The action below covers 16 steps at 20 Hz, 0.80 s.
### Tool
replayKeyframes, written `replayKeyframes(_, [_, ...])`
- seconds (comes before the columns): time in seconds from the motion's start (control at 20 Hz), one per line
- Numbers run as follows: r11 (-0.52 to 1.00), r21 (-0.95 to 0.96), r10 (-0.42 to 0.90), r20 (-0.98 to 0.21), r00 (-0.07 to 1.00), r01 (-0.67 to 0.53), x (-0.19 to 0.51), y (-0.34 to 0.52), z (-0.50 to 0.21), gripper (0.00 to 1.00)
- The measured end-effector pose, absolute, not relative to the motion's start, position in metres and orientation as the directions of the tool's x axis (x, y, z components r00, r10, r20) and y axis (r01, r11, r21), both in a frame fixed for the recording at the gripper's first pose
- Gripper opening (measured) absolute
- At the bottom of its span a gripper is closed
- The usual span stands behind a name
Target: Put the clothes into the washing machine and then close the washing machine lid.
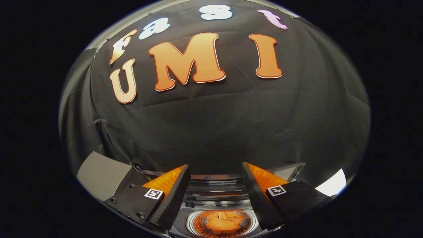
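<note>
My gripper (pixel 215 173) is open, its two fingers spread wide with nothing between them. Below and between the fingers lies the washing machine (pixel 218 198), seen from above with its top opening uncovered. Inside its round drum an orange garment (pixel 224 223) lies bunched up. The machine's grey lid or top panel (pixel 102 175) shows to the left, beside the left finger (pixel 172 195). The fingers hang above the opening and touch nothing.
The booth's black cloth wall (pixel 231 125) rises just beyond the machine. A pale patch (pixel 332 185) shows past the right finger, low at the side.
</note>
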<state>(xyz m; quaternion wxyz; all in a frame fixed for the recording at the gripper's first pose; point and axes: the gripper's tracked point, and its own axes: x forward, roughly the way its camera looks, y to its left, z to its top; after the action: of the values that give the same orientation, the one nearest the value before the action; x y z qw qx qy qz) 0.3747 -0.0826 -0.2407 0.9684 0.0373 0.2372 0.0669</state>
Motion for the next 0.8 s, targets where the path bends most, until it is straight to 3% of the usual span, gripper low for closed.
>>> replayKeyframes(0.25, [0.993,0.074,0.118,-0.507,0.854,-0.094,0.394,-0.083,-0.266,0.99])
replayKeyframes(0.8, [0.996,0.024,0.085,-0.465,0.881,-0.083,0.355,-0.083,-0.266,0.99])
